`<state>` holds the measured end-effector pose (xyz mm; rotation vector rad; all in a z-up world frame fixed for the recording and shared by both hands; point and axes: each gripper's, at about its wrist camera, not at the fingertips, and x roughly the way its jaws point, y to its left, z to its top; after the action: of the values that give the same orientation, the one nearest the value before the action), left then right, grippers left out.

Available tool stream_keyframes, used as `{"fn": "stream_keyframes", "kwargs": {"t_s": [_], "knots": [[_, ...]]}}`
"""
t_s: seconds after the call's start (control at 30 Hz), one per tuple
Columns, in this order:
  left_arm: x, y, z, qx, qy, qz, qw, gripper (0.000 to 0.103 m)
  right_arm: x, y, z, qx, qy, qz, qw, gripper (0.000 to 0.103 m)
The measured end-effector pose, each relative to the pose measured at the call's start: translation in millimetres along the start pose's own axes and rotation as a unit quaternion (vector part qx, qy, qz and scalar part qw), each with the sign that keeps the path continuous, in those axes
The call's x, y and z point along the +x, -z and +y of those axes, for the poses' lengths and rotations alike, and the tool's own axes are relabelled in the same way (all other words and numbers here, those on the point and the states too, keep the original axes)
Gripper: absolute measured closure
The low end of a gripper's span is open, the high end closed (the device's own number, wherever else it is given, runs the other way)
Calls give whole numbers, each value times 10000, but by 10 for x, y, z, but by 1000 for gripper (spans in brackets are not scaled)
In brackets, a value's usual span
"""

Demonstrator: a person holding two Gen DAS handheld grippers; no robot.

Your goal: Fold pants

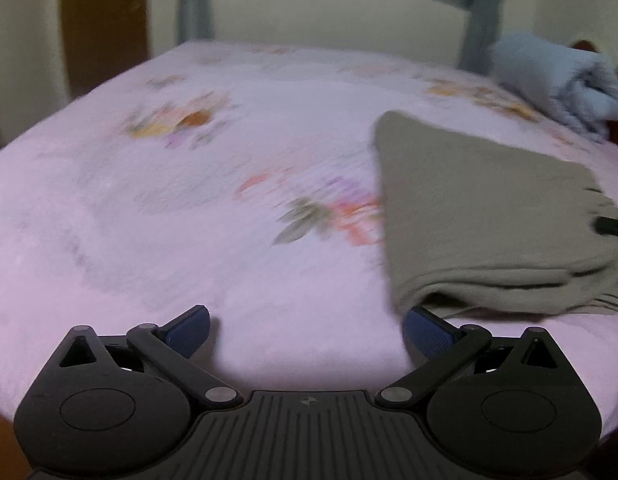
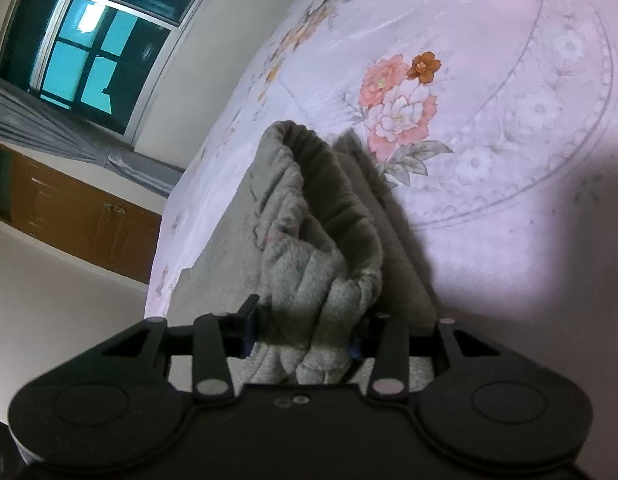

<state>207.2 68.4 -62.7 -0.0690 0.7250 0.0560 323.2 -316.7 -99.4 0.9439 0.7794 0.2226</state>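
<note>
The grey-green pants (image 1: 489,220) lie folded into a thick stack at the right of the pink floral bedsheet (image 1: 169,208). My left gripper (image 1: 307,320) stands wide open just above the sheet, with nothing between its blue pads; its right pad is close to the stack's near left corner. In the right wrist view the bunched elastic waistband of the pants (image 2: 309,240) rises from the folded layers. My right gripper (image 2: 301,342) is shut on that bunch of fleecy fabric, and the cloth fills the gap between its pads.
A light blue rolled cloth (image 1: 557,84) sits at the far right corner of the bed. Beyond the bed's edge are a wall, a window (image 2: 89,40) with a grey curtain, and a wooden cabinet (image 2: 81,216). The sheet (image 2: 509,160) stretches left of the pants.
</note>
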Motion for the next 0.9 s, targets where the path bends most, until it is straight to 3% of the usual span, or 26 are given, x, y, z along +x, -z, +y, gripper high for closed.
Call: {"fn": "stream_keyframes", "kwargs": {"t_s": [0.07,0.1,0.17,0.23,0.27,0.33,0.4,0.43,0.53,0.63,0.7,0.73,0.83,0.9], "knots": [[66,1,-61,162,-116,27,9998,0,31,-10,-4,-32,23,-17,10000,69],[169,1,-48,103,-236,259,9993,0,-12,40,-26,-6,59,-30,10000,69],[245,-33,83,-276,-3,447,9986,0,-138,61,-109,212,6,-49,9998,70],[181,-39,141,-159,-11,431,9989,0,-197,79,-98,138,-33,-14,9999,70],[136,-25,183,-127,-176,403,9990,0,-217,77,-103,148,-85,36,9998,65],[-1,13,363,-334,-159,253,9990,0,-361,48,-151,273,-269,17,9993,57],[-141,-5,546,-646,-201,-25,9977,0,-642,10,-156,80,-188,-432,9989,43],[-208,-55,599,-785,-85,-244,9966,0,-785,-17,-164,113,-252,-731,9969,42],[-220,-337,579,-1274,394,-730,9884,0,-927,-156,13,50,-771,-1079,9912,42],[3,-756,396,-1759,1075,-901,9744,0,-687,-301,389,-200,-1137,-852,9897,44],[187,-997,237,-1877,1429,-951,9671,0,-412,-374,578,-216,-1131,-597,9916,50],[318,-1112,143,-1951,1627,-891,9631,0,-260,-398,655,-204,-1109,-473,9925,57],[701,-1270,-96,-2198,2137,-484,9506,0,162,-428,701,59,-1078,-91,9941,63],[929,-1252,-162,-2403,2171,-230,9458,0,382,-430,610,371,-893,-35,9953,64]]}}
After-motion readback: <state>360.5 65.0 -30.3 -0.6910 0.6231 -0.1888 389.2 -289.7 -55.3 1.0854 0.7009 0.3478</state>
